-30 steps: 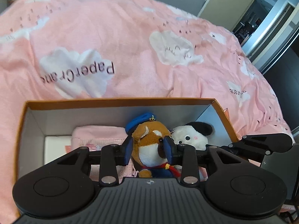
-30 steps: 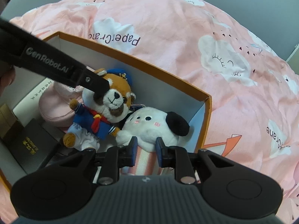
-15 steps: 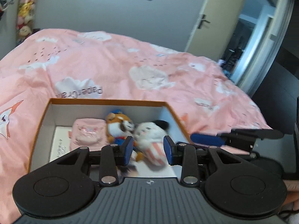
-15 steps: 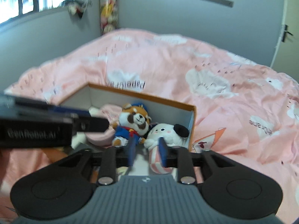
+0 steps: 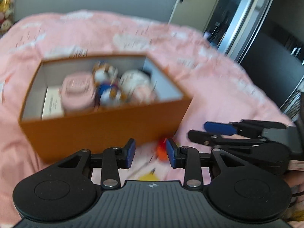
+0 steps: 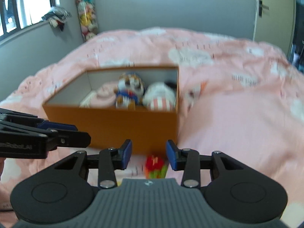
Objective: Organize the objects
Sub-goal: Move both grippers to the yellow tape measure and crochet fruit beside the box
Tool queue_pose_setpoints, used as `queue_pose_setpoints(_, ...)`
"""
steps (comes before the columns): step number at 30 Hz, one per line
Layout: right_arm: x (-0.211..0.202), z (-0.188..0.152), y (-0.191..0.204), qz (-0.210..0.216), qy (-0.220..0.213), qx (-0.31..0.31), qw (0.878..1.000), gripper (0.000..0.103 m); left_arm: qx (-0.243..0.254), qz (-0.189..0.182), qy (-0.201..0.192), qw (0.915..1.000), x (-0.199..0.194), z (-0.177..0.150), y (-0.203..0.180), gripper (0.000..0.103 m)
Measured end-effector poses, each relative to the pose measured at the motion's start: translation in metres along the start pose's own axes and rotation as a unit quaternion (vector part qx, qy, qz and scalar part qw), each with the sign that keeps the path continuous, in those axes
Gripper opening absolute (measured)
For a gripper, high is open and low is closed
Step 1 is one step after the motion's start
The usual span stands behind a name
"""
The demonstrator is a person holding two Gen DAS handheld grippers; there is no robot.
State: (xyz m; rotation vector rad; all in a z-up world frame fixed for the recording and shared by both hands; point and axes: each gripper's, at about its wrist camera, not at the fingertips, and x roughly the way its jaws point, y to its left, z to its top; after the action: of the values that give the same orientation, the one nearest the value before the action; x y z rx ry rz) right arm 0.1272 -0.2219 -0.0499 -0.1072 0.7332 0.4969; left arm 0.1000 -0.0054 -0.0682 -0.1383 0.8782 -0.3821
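Jaws parted on both grippers — plush toys, blurred, in box.

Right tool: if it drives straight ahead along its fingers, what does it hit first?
Probably the small red and green toy lying on the pink bedspread, directly between the open right tool fingers. Past it stands the orange box front wall. Blur leaves the depth uncertain.
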Motion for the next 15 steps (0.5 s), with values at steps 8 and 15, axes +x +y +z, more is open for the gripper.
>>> queue_pose_setpoints(8, 0.020, -0.026, -0.004, -0.016, 0.042, 0.019, 0.999, 0.044, -0.053, -0.032, 0.083, 0.9946, 0.031, -0.028, 0.023, 0.044)
queue_pose_setpoints(15, 0.036, -0.036, -0.007, -0.014, 0.066, 0.027, 0.997, 0.044, -0.116, -0.040, 0.120, 0.9851, 0.050, -0.046, 0.042, 0.053)
